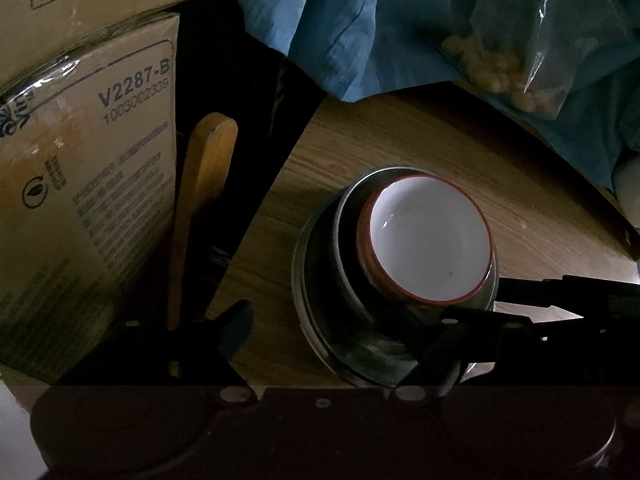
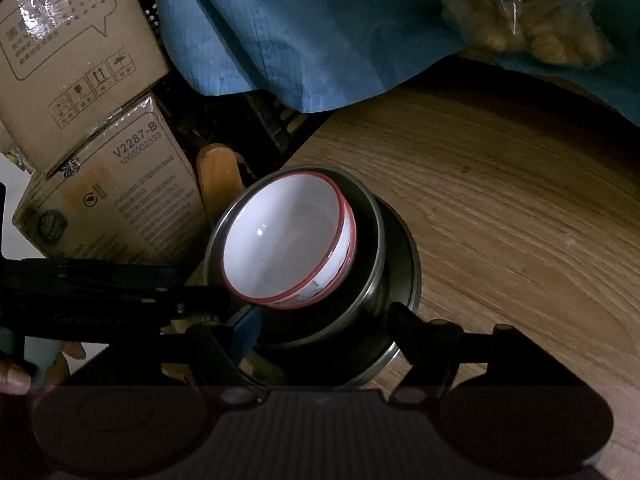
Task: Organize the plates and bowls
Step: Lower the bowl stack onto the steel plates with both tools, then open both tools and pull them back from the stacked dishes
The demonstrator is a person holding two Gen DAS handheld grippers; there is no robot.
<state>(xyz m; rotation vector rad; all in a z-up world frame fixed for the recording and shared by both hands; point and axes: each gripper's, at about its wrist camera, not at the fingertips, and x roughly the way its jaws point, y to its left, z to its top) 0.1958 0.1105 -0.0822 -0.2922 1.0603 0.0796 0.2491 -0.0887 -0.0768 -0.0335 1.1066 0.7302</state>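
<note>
Both claws released, nothing clamped: your left gripper [image 1: 340, 336] and right gripper [image 2: 326, 320] each straddle the near rim of the stack. White bowls [image 2: 288, 240], two nested by their red rims, sit in a steel bowl [image 2: 372, 236] on a steel plate [image 2: 408, 264], near the wooden table's [image 2: 500, 200] edge. Ceramic looks glossy, brittle, fairly heavy; steel light and slick. Pinch across a rim wall. Beyond: two cardboard boxes [image 2: 80, 60].

Dim, underexposed fisheye views with bowed edges; small glare spots glint inside the white bowl [image 1: 430, 240].
</note>
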